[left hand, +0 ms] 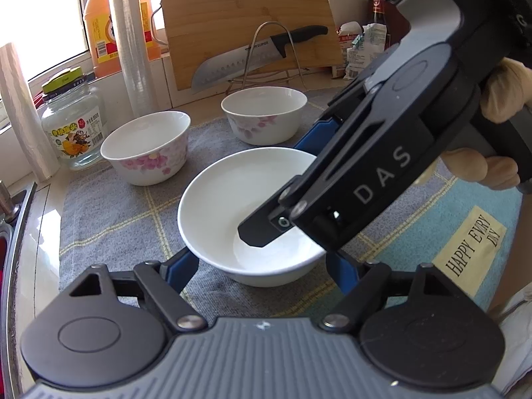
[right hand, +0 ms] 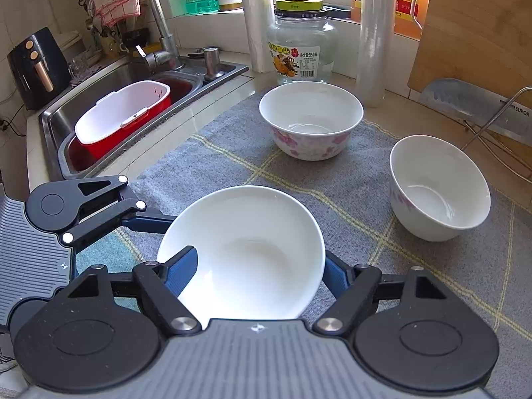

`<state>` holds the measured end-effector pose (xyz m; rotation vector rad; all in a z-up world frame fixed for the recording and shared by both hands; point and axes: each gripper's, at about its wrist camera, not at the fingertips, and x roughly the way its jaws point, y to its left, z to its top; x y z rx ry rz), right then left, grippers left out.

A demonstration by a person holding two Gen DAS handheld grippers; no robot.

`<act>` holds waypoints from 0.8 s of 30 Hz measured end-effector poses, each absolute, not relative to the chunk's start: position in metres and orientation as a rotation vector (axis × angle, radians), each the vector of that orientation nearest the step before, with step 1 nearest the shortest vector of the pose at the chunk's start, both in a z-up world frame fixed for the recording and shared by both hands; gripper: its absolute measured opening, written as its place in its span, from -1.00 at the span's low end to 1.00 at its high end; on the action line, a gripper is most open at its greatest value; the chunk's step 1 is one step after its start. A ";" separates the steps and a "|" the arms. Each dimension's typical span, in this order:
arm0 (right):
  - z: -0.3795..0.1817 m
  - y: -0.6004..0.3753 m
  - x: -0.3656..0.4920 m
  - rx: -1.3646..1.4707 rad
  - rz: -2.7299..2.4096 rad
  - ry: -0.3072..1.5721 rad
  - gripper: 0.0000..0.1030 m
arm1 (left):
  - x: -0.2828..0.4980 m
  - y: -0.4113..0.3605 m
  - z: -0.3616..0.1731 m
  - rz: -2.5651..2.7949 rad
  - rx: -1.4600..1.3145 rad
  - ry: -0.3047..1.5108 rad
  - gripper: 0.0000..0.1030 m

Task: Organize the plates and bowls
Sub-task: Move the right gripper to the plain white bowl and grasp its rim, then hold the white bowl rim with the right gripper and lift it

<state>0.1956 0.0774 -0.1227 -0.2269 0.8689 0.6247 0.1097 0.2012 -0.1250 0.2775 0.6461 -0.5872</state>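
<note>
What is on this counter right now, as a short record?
surface: grey checked cloth beside a sink
centre: plain white bowl
behind it: one floral bowl and a second floral bowl, upright, apart
left gripper: closed on the white bowl's sides
right gripper: one finger inside the white bowl, one outside; grip unclear
stacked: nothing yet

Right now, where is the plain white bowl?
The plain white bowl sits on the grey checked cloth nearest both cameras, between the right tool fingers, with the two floral bowls behind it.
</note>
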 end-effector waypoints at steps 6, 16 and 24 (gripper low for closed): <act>-0.118 0.075 0.191 -0.218 0.625 0.860 0.62 | 0.109 0.197 -0.122 -0.588 0.297 0.652 0.61; -0.110 0.053 0.181 -0.176 0.594 0.833 0.62 | 0.105 0.181 -0.107 -0.626 0.337 0.628 0.61; -0.106 0.021 0.175 -0.146 0.550 0.824 0.62 | 0.105 0.154 -0.103 -0.676 0.352 0.619 0.61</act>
